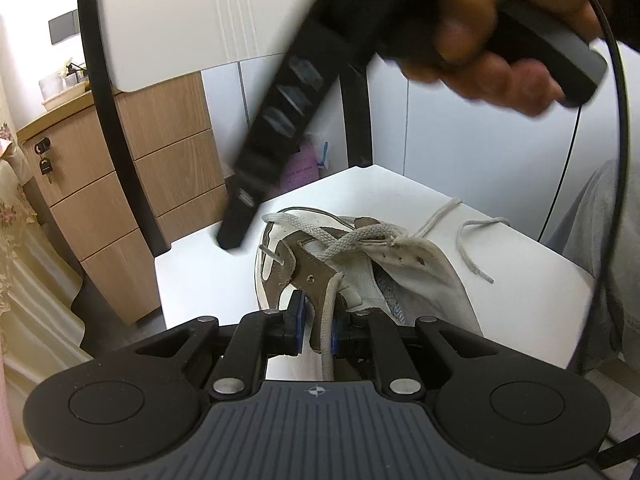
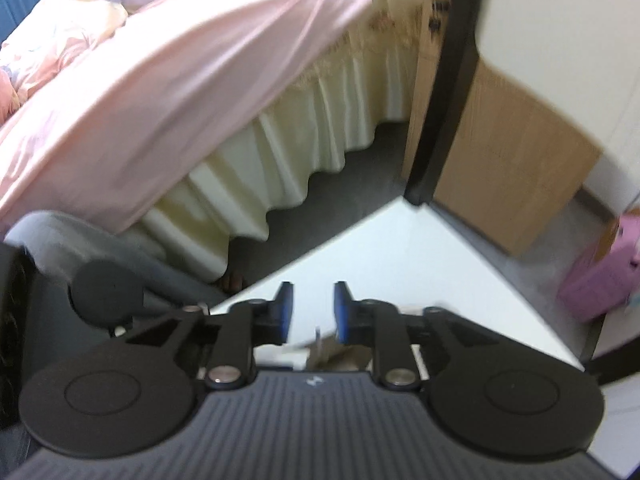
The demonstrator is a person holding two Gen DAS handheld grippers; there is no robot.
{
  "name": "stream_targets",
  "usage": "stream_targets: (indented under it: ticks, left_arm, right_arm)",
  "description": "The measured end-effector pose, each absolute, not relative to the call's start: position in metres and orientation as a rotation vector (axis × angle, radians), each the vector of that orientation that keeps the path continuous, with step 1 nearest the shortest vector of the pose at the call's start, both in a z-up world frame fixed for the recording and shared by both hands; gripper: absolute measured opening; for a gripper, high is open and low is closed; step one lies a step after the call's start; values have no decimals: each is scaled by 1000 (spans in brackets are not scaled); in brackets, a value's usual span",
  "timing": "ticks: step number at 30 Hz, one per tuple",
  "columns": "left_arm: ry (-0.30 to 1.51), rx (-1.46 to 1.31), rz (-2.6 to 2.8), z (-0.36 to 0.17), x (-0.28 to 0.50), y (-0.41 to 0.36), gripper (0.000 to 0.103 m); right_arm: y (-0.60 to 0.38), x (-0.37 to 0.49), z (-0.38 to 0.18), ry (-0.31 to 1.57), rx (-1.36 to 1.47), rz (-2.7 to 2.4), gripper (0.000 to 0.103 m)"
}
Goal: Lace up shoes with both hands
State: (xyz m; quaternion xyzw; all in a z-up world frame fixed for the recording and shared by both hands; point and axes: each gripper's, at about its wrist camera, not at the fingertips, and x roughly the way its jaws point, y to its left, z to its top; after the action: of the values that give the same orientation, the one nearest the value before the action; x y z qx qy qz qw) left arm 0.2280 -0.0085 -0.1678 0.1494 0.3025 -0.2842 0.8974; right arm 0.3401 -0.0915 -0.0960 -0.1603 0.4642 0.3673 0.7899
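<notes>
My left gripper [image 1: 316, 322] has its blue-padded fingers [image 1: 297, 320] clamped on the brown eyelet flap [image 1: 310, 280] of the shoe, with one strand of the lace [image 1: 329, 328] running down through the same narrow gap, so flap and lace are both pinched together. Just beyond the fingertips I see the white shoe [image 1: 360, 276] lying on its side on the white table [image 1: 200, 288], its toe pointing away from me and its opening sagging toward the right. The lace crosses over the tongue area just past the flap, and its loose ends trail off to the right across the tabletop, one tip lying well clear of the shoe.

My right gripper [image 2: 314, 306] has its pads [image 2: 285, 308] apart with nothing between them; only bare table shows in the gap. A blurred bit of the shoe sits below and behind those fingertips, close to the gripper body. From the left wrist view, the right gripper hangs above the shoe's far side, held by a hand [image 1: 492, 44], its finger tip beside the toe.

Farther off stand a wooden drawer cabinet [image 1: 132, 184] and a bed with a pink cover [image 2: 168, 92].
</notes>
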Motion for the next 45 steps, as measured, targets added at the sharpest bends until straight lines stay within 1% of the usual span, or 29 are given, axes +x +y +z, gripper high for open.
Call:
stream_targets:
  ticks: [3, 4, 8, 12, 15, 19, 22, 29, 30, 33, 36, 39, 41, 42, 44, 45]
  left_arm:
    - [624, 314, -587, -168, 227, -9, 13]
    - [622, 318, -587, -168, 227, -10, 13]
    - [619, 328, -588, -168, 226, -11, 13]
    - [619, 320, -593, -168, 226, -10, 13]
    - [627, 313, -602, -167, 226, -10, 15]
    - [632, 304, -607, -167, 227, -9, 15]
    - [632, 305, -606, -167, 226, -10, 15]
    - [637, 299, -609, -167, 227, -11, 15]
    - [639, 296, -613, -168, 227, -11, 15]
    - [637, 300, -623, -169, 227, -12, 15]
    - [637, 296, -626, -169, 228, -12, 15]
    - [636, 282, -618, -168, 228, -10, 15]
    - [635, 267, -610, -167, 229, -9, 15]
    - [638, 251, -606, -166, 230, -8, 15]
    - [644, 219, -599, -165, 232, -4, 19]
    - [648, 204, -597, -164, 232, -3, 19]
  right_arm:
    - [-94, 336, -111, 1029, -361, 757, 23]
    - [-95, 335, -115, 1029, -347, 758, 21]
    - [-91, 332, -126, 1007, -372, 768, 3]
    - [-83, 329, -131, 979, -426, 782, 3]
    - [-86, 332, -128, 962, -375, 776, 3]
    - [-96, 338, -119, 932, -226, 757, 2]
    - [-93, 339, -109, 904, -199, 765, 2]
    - [-72, 344, -51, 787, -157, 830, 3]
    - [-68, 344, -42, 766, -159, 845, 1]
    - [-59, 348, -13, 702, -95, 889, 0]
    - [-45, 348, 6, 679, -119, 903, 1]
    - [-39, 344, 7, 684, -159, 902, 1]
    - [-40, 340, 0, 686, -200, 884, 4]
    - [-42, 340, -6, 696, -206, 872, 4]
    - [-49, 339, -16, 719, -203, 853, 4]
    - [-53, 339, -21, 729, -205, 844, 5]
